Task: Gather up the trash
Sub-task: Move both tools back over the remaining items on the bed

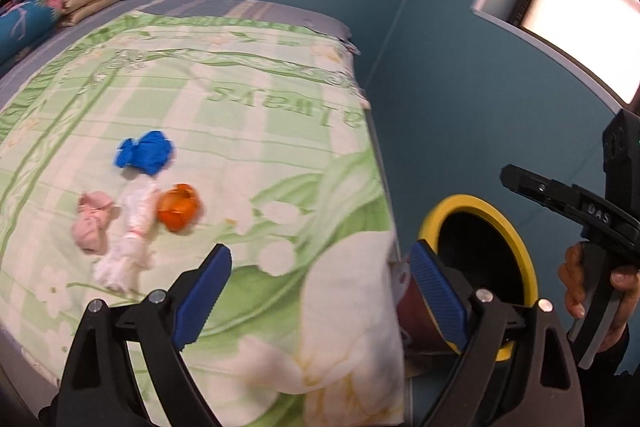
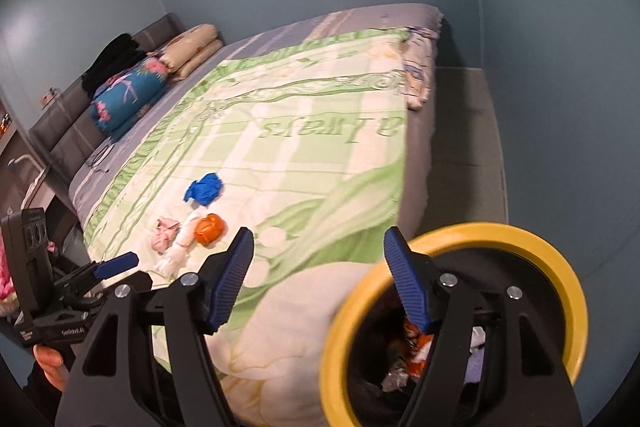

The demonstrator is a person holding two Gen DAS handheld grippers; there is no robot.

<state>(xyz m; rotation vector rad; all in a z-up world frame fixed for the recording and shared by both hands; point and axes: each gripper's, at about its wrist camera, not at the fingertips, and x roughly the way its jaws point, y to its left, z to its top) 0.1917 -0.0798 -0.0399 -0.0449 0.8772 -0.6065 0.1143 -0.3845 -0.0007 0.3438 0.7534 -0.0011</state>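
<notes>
Because four pieces of trash (image 1: 136, 203) are lying together near the bed's (image 1: 280, 67) side edge, both tongs, left (image 1: 320, 291) and right (image 2: 320, 279), are standing open and empty beside the yellow-rimmed bin (image 2: 560, 267), which is waiting at the bed's corner.

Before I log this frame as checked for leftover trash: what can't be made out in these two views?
- Bin contents: right wrist view shows only scraps; the right gripper finger and dark interior hide the rest.
- Bin body: left wrist view, hidden behind the blanket corner and the left gripper.
- Pink, white, orange and blue pieces: motion-blurred, material unclear.
- Floor beside bed: cut off by the frame's edges.
</notes>
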